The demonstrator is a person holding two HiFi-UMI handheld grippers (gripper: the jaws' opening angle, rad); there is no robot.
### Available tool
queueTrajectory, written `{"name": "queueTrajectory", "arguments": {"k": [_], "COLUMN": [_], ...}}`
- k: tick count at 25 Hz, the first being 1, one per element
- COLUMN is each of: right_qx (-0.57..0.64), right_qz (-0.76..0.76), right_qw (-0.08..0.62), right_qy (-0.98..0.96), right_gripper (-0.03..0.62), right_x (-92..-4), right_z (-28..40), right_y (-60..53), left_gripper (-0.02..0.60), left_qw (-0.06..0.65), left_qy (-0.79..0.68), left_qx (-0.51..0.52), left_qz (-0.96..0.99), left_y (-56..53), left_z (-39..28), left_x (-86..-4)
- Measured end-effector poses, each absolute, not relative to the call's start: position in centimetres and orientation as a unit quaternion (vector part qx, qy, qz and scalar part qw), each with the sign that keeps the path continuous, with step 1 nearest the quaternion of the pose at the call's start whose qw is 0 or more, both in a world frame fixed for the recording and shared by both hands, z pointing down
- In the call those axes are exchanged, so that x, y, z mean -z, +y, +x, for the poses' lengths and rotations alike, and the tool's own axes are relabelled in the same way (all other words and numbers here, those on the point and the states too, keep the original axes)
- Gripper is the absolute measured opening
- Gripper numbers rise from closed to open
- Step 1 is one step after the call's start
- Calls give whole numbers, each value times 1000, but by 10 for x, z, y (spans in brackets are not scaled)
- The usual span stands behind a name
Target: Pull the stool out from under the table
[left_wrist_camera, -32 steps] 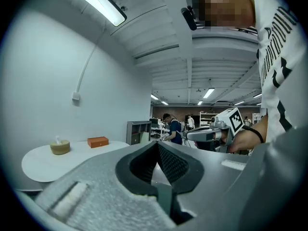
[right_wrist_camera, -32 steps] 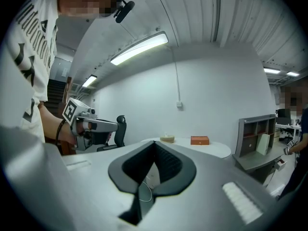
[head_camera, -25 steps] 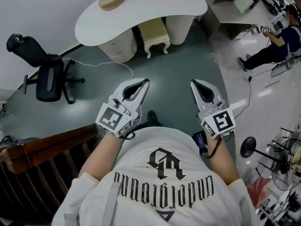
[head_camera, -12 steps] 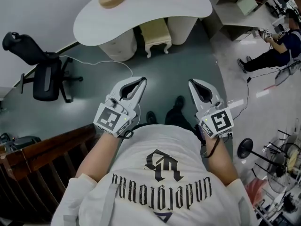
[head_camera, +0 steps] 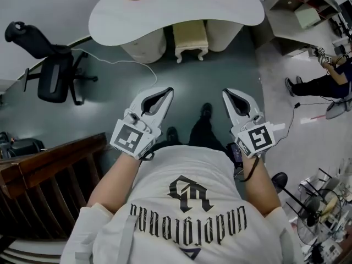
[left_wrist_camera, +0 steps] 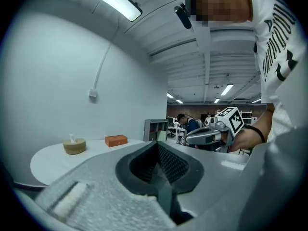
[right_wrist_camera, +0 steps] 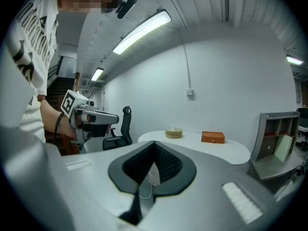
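Nothing done yet: stool [head_camera: 191,37] sits tucked under the bench [head_camera: 165,12], well apart from left hand-held gripper [head_camera: 168,91] and right hand-held gripper [head_camera: 226,92], both closed, empty; approach, grasp and pull all remain.

The head view looks steeply down from above. Both gripper views face level, sharing the distant table [head_camera: 165,12] with it.
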State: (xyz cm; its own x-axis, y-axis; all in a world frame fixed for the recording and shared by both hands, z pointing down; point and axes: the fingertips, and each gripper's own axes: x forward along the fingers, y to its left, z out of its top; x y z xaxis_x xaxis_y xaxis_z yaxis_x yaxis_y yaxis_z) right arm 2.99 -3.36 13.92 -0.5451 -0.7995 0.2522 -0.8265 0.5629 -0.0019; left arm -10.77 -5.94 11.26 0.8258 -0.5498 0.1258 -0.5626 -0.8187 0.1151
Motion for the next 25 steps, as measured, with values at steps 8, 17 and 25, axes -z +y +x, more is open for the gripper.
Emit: {"name": "queueTrajectory", "arguments": {"k": [8,17,25], "right_qx": [-78,-86,-121], "right_qz": [418,384,373], "right_qw": [143,179,215], "right_qy": [-894,-902,-894], "right_gripper": [2,2,6], "right_x": [-174,-241,-341], "right_z": [60,82,98], "right_y": [-93,-164,-215], "left_gripper": [8,8,21], "left_qw": [92,98,115], "left_qy": [-304,-334,-335], "left_qx": [-68,-113,-157], "left_qz": [946,930,922], "left_y": [-106,-177,-222], "left_z": [-76,-63,-55], "left_x": [-155,-222,-325]}}
